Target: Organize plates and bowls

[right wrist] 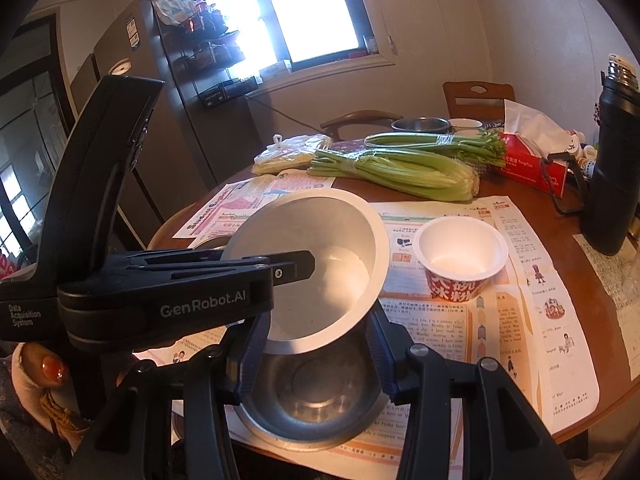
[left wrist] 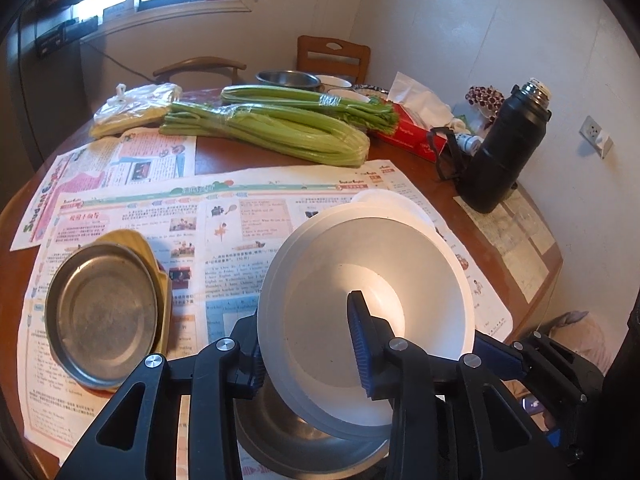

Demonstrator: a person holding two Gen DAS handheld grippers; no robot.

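**Left wrist view:** The left gripper (left wrist: 308, 320) had its jaws clamped on the rim of the white bowl (left wrist: 400, 264), 1 blue pad inside the wall and 1 outside. It held the bowl tilted and clear of the newspaper-covered worktop (left wrist: 532, 248). The steel bowl (left wrist: 296, 440) sat directly beneath, partly hidden. A metal plate (left wrist: 104, 316) lay to the left on a yellow dish (left wrist: 164, 292), with celery (left wrist: 280, 132) and a black flask (left wrist: 504, 148) well behind.

**Right wrist view:** The right gripper (right wrist: 318, 320) appeared to have its 2 jaws closed on the sides of the steel bowl (right wrist: 312, 404), steadying it on the worktop (right wrist: 560, 224). The white bowl (right wrist: 320, 240) hung tipped over the steel bowl's far rim, the left gripper (right wrist: 292, 270) reaching in from the left. A paper noodle cup (right wrist: 460, 256) stood just beside it to the right.

Nesting seemed the step in hand. It would go best if the white bowl were levelled and centred over the steel one before lowering. The rim should be let go only once it was seated, with the right jaws holding firm so the steel bowl could not skid on the paper.
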